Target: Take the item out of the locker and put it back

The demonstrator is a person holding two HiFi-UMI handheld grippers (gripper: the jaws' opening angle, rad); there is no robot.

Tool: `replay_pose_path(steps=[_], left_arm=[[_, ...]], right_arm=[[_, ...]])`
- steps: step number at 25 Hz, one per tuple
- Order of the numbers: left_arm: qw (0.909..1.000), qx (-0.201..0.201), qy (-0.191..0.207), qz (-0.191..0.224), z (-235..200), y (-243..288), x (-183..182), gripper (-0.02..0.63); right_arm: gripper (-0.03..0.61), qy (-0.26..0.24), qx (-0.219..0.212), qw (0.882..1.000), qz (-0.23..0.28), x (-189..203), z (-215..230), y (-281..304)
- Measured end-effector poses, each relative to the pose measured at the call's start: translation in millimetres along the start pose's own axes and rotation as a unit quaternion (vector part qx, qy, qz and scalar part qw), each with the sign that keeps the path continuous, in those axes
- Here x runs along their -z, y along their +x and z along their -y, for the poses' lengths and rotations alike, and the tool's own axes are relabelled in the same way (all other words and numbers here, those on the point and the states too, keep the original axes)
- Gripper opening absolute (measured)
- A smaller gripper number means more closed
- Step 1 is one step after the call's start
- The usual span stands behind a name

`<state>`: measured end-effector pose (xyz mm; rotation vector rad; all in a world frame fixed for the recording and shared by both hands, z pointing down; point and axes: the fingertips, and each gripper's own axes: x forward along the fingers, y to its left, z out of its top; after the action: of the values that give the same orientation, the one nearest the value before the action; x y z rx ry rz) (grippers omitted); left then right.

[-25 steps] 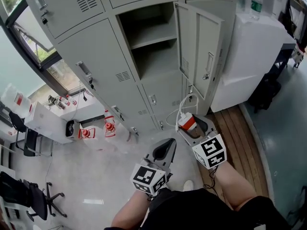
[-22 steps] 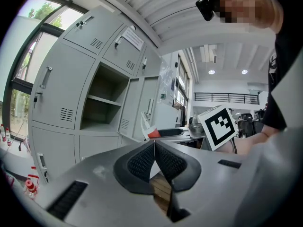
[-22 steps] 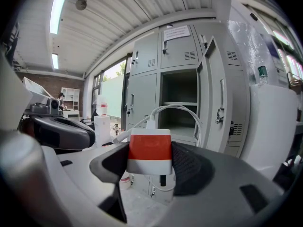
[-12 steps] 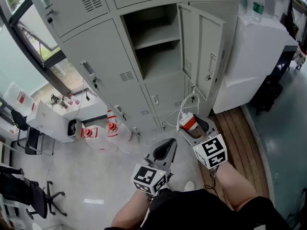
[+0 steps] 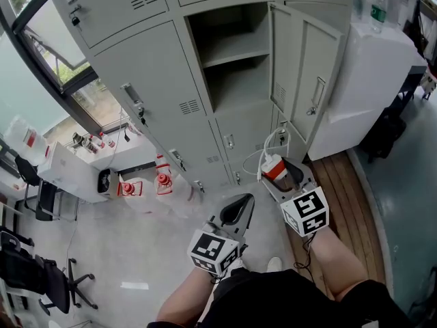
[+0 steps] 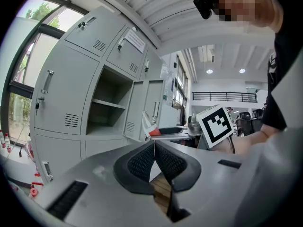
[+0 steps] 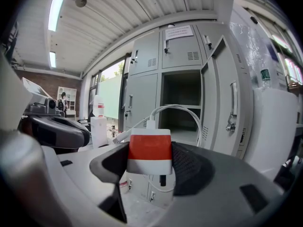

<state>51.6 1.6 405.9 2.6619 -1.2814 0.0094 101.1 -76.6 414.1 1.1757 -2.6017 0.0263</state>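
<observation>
The red-and-white charger [image 7: 149, 150] sits clamped between the pads of my right tongs [image 7: 150, 167]. Its white cable [image 7: 180, 110] loops up over it, and it is held in front of the locker [image 5: 164, 74], outside it. The open compartment [image 5: 235, 80] with its one shelf [image 5: 235, 52] faces me across open air, its door [image 5: 311, 74] swung out to the right. My left tongs [image 6: 154, 161] are closed, pad against pad, just beside the right pair. Below is pale floor [image 5: 130, 251], with a strip of wooden boards [image 5: 345, 197] before a white cabinet [image 5: 369, 74] at the right. Only the right gripper view shows the paper notice [image 7: 179, 31] on the upper door. Only the head view shows the office chairs [image 5: 34, 275].
</observation>
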Motion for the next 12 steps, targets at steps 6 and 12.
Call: replay_pose_path(steps=[6, 12], left_arm=[[0.9999, 0.011, 0.001, 0.000, -31, -3, -8, 0.017], [0.9995, 0.030, 0.002, -0.005, -62, -5, -10, 0.017]], right_arm=[[0.325, 0.007, 0.014, 1.000, -0.001, -11, -2, 27], [0.325, 0.014, 0.033, 0.999, 0.004, -23, -4, 57]])
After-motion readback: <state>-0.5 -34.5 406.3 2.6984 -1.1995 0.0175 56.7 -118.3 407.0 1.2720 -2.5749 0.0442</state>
